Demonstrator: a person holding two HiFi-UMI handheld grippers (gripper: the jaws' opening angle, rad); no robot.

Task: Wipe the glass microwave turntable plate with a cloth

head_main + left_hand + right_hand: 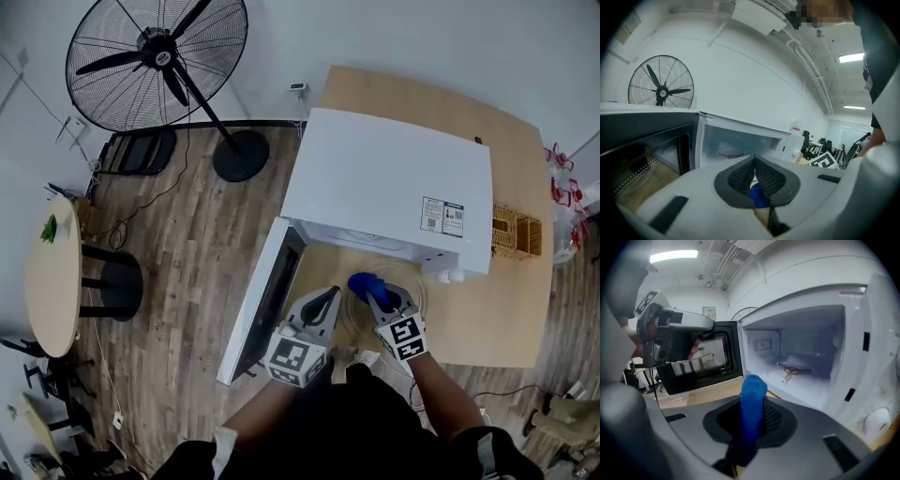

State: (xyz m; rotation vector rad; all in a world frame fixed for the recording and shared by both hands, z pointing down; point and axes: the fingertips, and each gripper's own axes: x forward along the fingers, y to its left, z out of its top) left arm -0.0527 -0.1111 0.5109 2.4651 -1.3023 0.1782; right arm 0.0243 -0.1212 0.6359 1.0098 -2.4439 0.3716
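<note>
Head view looks steeply down; both gripper views sit close, sharing open white box-shaped microwave (389, 178) ahead of jaws.

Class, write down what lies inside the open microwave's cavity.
The right gripper view shows a dark roller ring on the otherwise bare cavity floor. In the head view the microwave's top covers the cavity.

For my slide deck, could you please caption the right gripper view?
Right gripper shut on a blue cloth, facing the open white microwave with its door swung wide.
</note>
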